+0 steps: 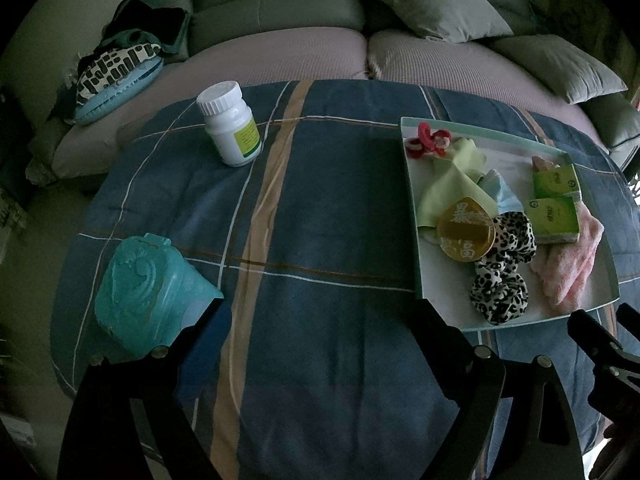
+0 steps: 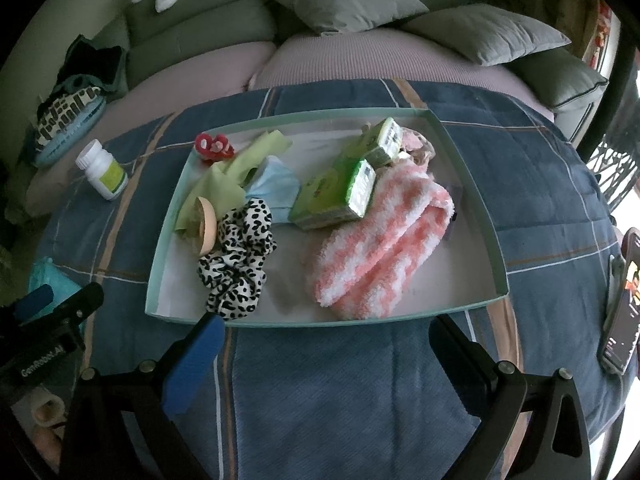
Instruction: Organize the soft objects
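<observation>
**Soft things gathered in the tray, both hands waiting**

Across the blue plaid quilt (image 1: 320, 208) that covers the surface in front of the grey-green sofa (image 1: 280, 4), I see a shallow pale-green cardboard tray (image 2: 476, 184) holding nearly everything soft. Inside it lie a fuzzy pink-and-white striped sock (image 2: 376, 248), a black-and-white leopard-print scrunchie (image 2: 236, 256), a lime-green cloth (image 2: 236, 168), a light-blue face mask (image 2: 276, 184) and two green tissue packs (image 2: 340, 196) — one partly resting on the sock. A red-and-white hair tie (image 2: 214, 146) sits in the tray's far left corner, and a round amber disc (image 1: 466, 230) leans against the scrunchie.

My left gripper (image 1: 320, 312) hangs over bare quilt with its fingers spread wide, nothing between them. Just beside its left finger stands a teal embossed plastic container (image 1: 148, 296); farther off, a white pill bottle (image 1: 232, 124) stands upright.

My right gripper (image 2: 324, 328) hovers at the tray's near edge, fingers apart and empty — the blue-padded finger (image 2: 196, 364) close to the scrunchie. A phone (image 2: 624, 308) lies at the far right.
</observation>
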`<state>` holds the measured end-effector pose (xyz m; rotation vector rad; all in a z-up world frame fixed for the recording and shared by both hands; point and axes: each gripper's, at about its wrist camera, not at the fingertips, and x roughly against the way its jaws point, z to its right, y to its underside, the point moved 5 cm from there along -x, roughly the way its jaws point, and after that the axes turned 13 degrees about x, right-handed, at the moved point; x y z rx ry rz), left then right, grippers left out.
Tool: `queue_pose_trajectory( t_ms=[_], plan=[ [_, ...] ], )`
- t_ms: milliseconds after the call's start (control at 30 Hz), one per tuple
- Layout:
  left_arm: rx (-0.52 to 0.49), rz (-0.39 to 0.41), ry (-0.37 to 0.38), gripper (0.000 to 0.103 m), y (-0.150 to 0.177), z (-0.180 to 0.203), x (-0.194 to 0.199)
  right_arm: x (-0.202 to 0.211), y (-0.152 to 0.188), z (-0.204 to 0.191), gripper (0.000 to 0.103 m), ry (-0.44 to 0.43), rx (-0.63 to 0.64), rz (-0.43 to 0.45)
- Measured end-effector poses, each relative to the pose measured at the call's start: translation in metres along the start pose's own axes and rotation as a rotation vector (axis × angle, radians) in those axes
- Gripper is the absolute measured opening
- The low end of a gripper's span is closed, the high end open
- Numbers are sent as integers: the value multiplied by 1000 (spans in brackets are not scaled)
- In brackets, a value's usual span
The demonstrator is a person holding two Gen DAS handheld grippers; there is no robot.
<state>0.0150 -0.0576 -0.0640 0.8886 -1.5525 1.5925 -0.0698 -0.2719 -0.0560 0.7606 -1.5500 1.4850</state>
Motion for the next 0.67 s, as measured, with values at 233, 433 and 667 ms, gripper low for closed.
queue_pose_trajectory(
  t_ms=[233, 433, 667],
  plan=[
    [-1, -3, 1, 91, 0, 0, -1, 1, 0, 5, 103, 4, -9, 1],
    [8, -2, 16, 91, -1, 0, 0, 2, -1, 7, 103, 9, -14, 4],
    [15, 7, 15, 91, -2, -1, 1, 2, -1, 8, 103, 11, -15, 5]
  ],
)
